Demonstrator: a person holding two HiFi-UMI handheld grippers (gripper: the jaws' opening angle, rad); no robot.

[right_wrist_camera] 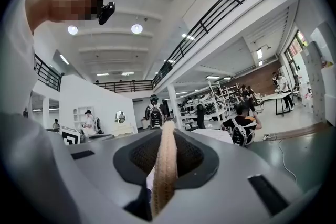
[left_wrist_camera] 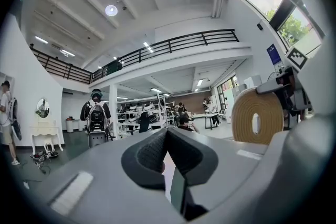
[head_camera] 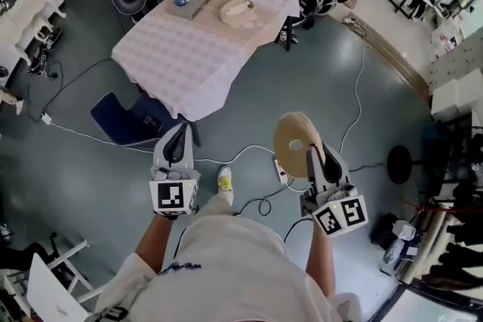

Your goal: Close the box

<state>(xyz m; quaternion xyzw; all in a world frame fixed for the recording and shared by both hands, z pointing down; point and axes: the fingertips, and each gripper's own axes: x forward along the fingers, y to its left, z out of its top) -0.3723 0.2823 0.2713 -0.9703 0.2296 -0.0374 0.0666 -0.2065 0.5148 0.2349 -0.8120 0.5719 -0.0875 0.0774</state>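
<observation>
– Right gripper (head_camera: 315, 162) had the round lid (head_camera: 294, 139) pinched by its rim, upright?
– Yep. Your left gripper (head_camera: 176, 147) was closed, empty. Box (head_camera: 236, 10) sat on the table (head_camera: 181, 56), well ahead, approx. btwn both hands; neither looked nearer.

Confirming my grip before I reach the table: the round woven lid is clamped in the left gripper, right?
Not the left. The round woven lid is clamped in the right gripper. The right gripper view shows its edge between the jaws. The left gripper holds nothing.
</observation>
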